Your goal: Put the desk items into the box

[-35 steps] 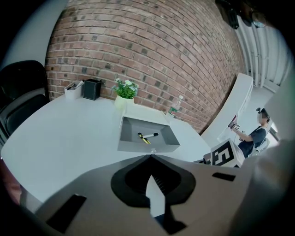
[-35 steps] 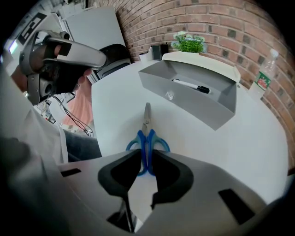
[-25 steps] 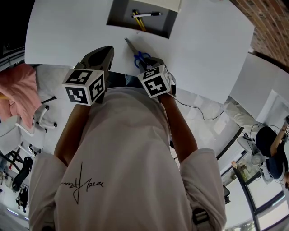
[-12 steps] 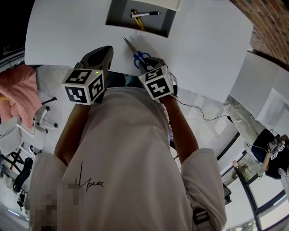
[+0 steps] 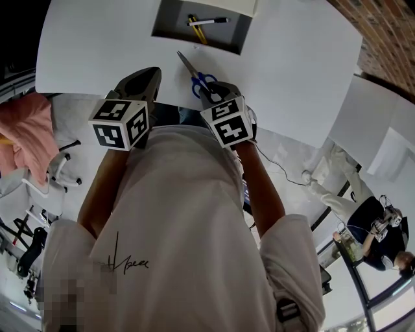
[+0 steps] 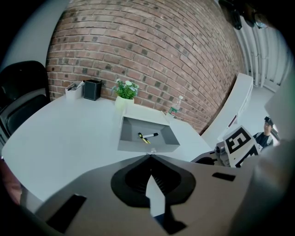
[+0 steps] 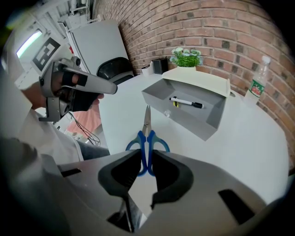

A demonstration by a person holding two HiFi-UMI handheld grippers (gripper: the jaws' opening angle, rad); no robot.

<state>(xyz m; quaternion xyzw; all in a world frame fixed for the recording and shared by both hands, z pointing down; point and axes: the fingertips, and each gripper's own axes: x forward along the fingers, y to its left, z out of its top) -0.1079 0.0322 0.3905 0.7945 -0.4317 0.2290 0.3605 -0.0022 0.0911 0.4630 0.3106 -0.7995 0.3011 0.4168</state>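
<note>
Tiny clear speck [image 7: 167, 113], perhaps a pin

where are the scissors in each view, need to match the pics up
Head view: scissors top centre, just ahead of the right gripper, blades toward the box.
Left gripper view: not in it.
Right gripper view: scissors low centre, blue handles between the jaws, blades toward the box.
Shared landmark: the open grey box, mid-frame in the left gripper view.

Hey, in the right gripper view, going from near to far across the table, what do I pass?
scissors → box → potted plant
</note>
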